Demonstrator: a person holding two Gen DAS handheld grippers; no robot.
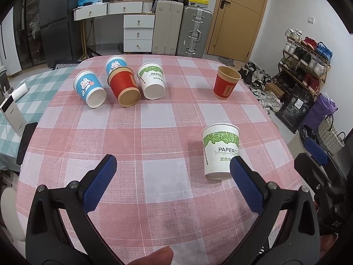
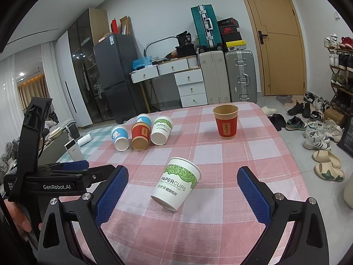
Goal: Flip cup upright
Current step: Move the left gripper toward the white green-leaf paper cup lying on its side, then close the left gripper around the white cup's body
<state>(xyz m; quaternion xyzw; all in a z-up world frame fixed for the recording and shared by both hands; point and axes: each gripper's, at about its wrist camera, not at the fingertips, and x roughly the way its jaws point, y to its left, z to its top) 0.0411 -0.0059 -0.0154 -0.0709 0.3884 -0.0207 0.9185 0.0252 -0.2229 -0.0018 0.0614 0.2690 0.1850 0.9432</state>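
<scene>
A white paper cup with green leaves (image 1: 220, 152) (image 2: 177, 185) stands upright on the pink checked tablecloth (image 1: 158, 137), close in front of both grippers. A red cup (image 1: 226, 81) (image 2: 227, 121) stands upright farther back. Several cups lie on their sides at the back left: two blue ones (image 1: 89, 88) (image 2: 120, 137), a red one (image 1: 124, 88) (image 2: 140, 135) and a white green-leaf one (image 1: 152, 81) (image 2: 162, 129). My left gripper (image 1: 173, 162) is open and empty, its right finger just in front of the near cup. My right gripper (image 2: 183, 174) is open and empty, the near cup between and beyond its fingers.
A teal checked cloth with a white power bank (image 1: 12, 114) and a black phone (image 1: 26, 141) lies left of the table. Drawers (image 1: 138, 31), suitcases (image 1: 194, 33) and a door (image 1: 240, 17) stand behind. A shoe rack (image 1: 304, 64) and shoes are at the right.
</scene>
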